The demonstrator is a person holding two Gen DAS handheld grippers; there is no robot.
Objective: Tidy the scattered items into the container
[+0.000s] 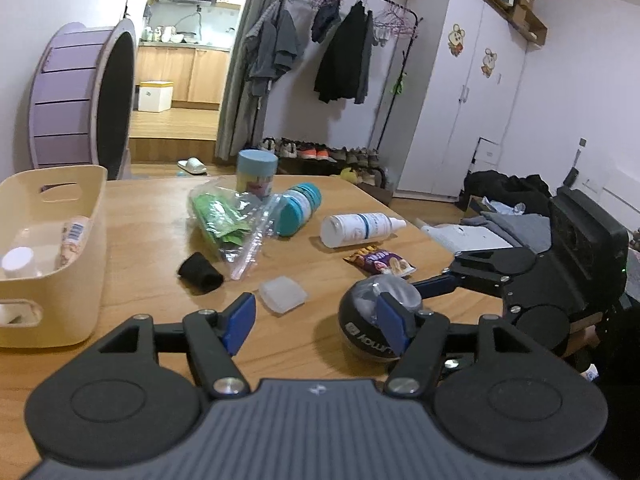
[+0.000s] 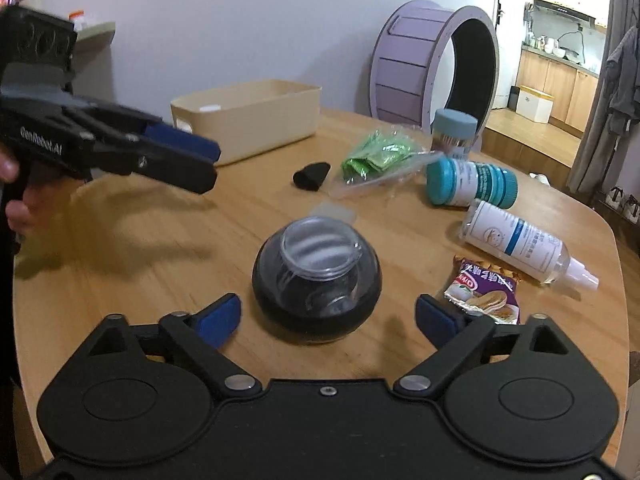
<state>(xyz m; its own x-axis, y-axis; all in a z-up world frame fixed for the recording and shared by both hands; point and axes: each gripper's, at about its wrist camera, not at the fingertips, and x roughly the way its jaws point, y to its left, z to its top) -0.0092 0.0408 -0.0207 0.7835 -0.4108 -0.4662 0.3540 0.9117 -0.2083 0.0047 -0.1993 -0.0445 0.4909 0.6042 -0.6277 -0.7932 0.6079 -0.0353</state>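
Note:
A cream bin (image 1: 76,256) (image 2: 256,116) stands at the table's left and holds a white-capped bottle (image 1: 18,261) and a tube. A black ball with a clear window (image 2: 316,280) (image 1: 374,320) sits on the table. My right gripper (image 2: 328,316) is open, its fingers either side of the ball, apart from it. My left gripper (image 1: 316,320) is open and empty, above the table left of the ball; it also shows in the right wrist view (image 2: 200,164). Scattered: white spray bottle (image 2: 520,240), snack packet (image 2: 484,296), teal-capped jar (image 2: 468,184), green sachets in a clear bag (image 2: 376,160), black cloth (image 2: 312,174), clear small box (image 1: 282,294).
A teal-lidded canister (image 1: 256,176) stands upright at the table's far side. The wooden table's (image 2: 160,280) rounded edge runs near on the right. A purple wheel (image 2: 432,72), a clothes rack (image 1: 340,60) and wardrobes stand beyond the table.

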